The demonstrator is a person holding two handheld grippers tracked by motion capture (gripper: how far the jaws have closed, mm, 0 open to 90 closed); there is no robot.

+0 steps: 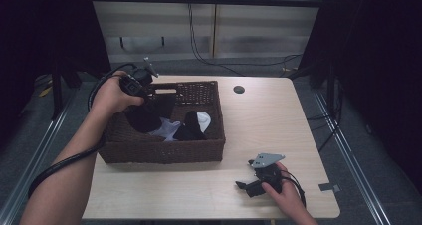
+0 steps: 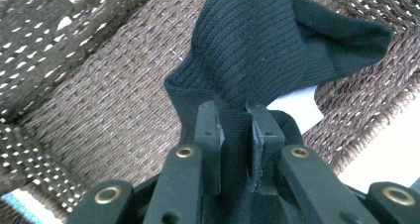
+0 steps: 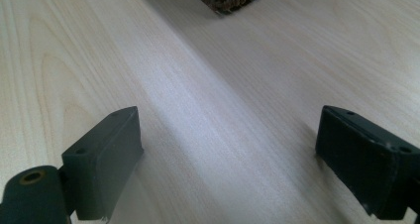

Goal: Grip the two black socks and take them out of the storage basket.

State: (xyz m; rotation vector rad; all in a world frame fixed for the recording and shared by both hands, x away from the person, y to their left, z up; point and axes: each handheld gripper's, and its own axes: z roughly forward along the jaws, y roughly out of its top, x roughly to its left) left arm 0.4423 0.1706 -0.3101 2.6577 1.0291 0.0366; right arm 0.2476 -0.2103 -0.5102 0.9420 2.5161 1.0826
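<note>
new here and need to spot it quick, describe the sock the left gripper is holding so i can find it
Look in the brown wicker basket on the table's left side. Above its back-left corner, the left gripper pinches a black ribbed sock; unlike the other clothes lying inside, it hangs lifted.

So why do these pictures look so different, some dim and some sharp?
High view: dim overall, black curtains at the sides, the wicker basket and table only softly lit. Left gripper view: crisp knit on the black sock, blown-out white through the weave gaps. Right gripper view: bright sheen on the wood, soft shadows beside the open jaws, near parts slightly blurred.
</note>
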